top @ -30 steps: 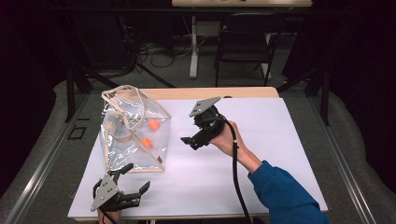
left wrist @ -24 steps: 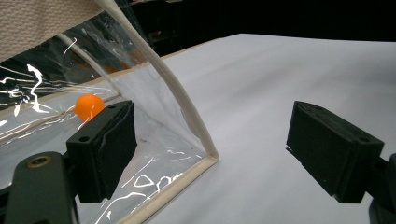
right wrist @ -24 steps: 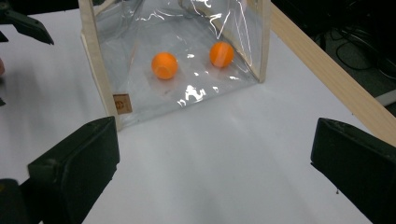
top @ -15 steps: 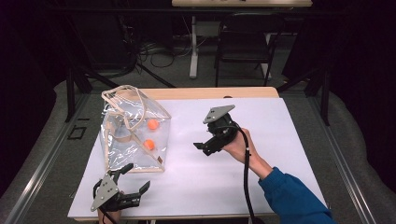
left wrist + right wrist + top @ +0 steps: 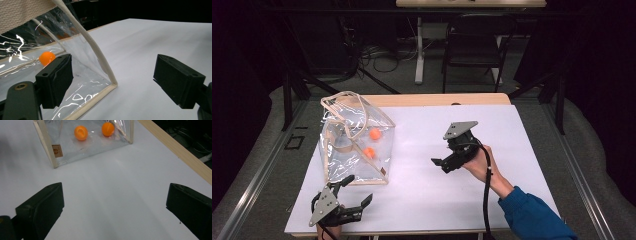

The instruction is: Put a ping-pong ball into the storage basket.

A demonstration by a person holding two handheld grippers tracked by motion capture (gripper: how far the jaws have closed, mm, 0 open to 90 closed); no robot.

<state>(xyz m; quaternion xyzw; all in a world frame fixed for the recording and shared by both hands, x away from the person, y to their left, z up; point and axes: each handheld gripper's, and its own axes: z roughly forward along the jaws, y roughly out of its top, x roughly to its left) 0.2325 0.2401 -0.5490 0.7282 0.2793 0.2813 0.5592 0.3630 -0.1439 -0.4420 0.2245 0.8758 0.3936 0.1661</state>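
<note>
Left gripper, jaws spread and empty, sits just beside the near corner of the clear bag standing at the bench's left; right gripper, also open, is well apart, facing it.

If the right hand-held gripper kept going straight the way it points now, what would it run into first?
Probably the clear bag holding two orange balls. The right hand-held gripper faces its near side with open jaws, with bare white table between them; how far is hard to judge.
</note>
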